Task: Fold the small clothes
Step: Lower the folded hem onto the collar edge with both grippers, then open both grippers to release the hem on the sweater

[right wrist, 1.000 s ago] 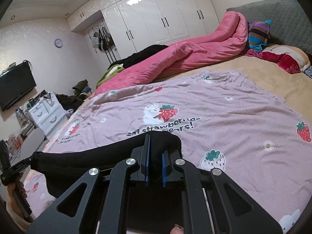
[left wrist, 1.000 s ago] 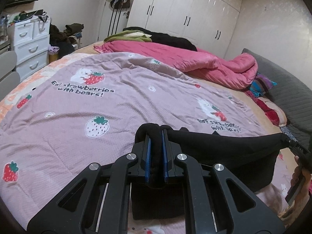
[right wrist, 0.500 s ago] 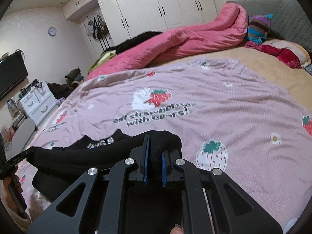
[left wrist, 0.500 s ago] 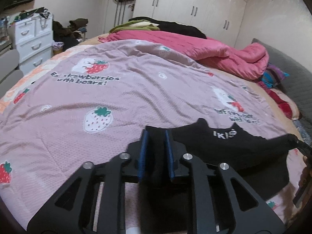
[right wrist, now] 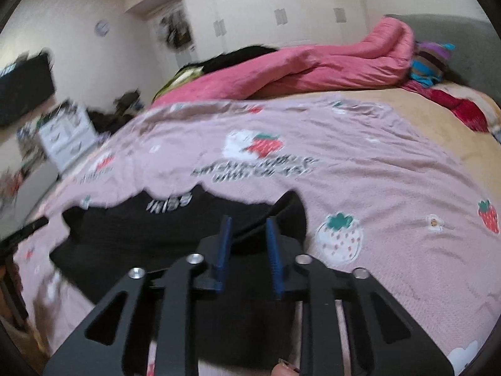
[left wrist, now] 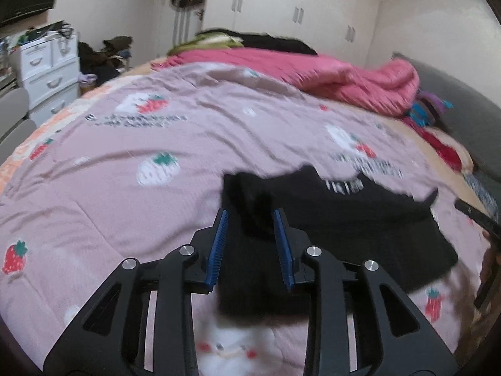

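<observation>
A small black garment with white lettering lies folded on the pink strawberry bedspread. My left gripper is open, its blue pads on either side of the garment's left corner. In the right wrist view the same garment lies flat, and my right gripper is open over its right corner. The other gripper shows at each view's edge. Both views are blurred.
A pink quilt and dark clothes are piled at the bed's far side. Pillows lie by the grey headboard. A white drawer unit stands beside the bed. Wardrobes line the back wall.
Both grippers lowered the stretched black garment onto the bedspread and opened, letting go of its corners. The garment now lies flat.
</observation>
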Tool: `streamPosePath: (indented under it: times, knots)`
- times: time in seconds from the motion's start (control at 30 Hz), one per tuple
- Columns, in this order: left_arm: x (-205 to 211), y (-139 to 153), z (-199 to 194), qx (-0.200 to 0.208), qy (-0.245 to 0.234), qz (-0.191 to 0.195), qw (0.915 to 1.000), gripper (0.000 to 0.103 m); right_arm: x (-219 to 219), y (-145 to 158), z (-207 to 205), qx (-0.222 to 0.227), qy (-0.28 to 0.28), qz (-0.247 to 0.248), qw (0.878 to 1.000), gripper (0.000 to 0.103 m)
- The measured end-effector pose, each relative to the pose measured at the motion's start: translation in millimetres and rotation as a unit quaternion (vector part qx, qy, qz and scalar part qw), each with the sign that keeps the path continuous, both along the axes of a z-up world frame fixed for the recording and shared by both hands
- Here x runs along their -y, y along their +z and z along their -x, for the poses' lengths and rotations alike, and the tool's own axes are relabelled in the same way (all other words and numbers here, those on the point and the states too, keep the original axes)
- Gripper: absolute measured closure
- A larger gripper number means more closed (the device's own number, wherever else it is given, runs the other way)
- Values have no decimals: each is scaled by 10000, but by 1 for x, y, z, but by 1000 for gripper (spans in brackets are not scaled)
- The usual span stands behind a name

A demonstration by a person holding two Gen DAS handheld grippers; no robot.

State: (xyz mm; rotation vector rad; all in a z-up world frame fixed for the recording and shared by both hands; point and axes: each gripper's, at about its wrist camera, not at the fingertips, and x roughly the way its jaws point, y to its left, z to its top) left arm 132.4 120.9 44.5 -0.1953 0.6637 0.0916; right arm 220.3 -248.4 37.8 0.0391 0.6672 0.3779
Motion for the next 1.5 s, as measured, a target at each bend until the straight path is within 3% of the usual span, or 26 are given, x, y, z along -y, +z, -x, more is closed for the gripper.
streamPosePath:
  times: [0.13, 0.27, 0.43, 0.63, 0.77, 0.9, 1.0, 1.07, 1.13, 1.17, 1.23, 1.37, 1.5]
  knots:
    - [20, -19, -8, -359, -266, -207, 9988, 81, -22, -23, -6, -407, 164, 487, 9978, 89]
    - [37, -35, -26, -658, -511, -435, 9956, 81, -25, -47, -20, -846, 19, 539, 9950, 89]
    - [43, -49, -57, -889, -622, -528, 9927, 79, -27, -51, -45, -832, -65, 539, 9951, 90]
    - [21, -46, -99, -904, -369, -435, 9943, 76, -17, -50, -82, -863, -387, 165, 9954, 90]
    - [2, -33, -112, -757, -130, -296, 9966, 73, -10, -43, -96, -737, -575, 216, 9954, 90]
    - [-21, -17, -110, -428, 201, -82, 9988, 59, 2, -34, -99, -590, -768, 99, 9952, 88]
    - [-39, -17, -106, -407, 395, 239, 9981, 52, 10, -35, -101, -678, -779, 93, 9946, 76]
    - [-44, -24, -105, -530, 351, 443, 9970, 48, 12, -37, -102, -764, -758, 90, 9942, 56]
    - [-45, -30, -106, -648, 281, 511, 9962, 44, 14, -40, -103, -830, -755, 77, 9937, 51]
    - [-44, -32, -106, -692, 228, 537, 9959, 43, 13, -41, -104, -880, -730, 58, 9934, 44]
    - [-45, -34, -104, -677, 144, 772, 9946, 35, 13, -46, -105, -991, -674, -17, 9928, 41]
    - [-60, -25, -93, -323, 252, 1510, 9877, 34, 10, -53, -108, -1126, -662, 20, 9914, 41]
    - [-66, -11, -91, -160, 329, 1427, 9891, 31, 13, -57, -109, -1194, -732, -34, 9901, 41]
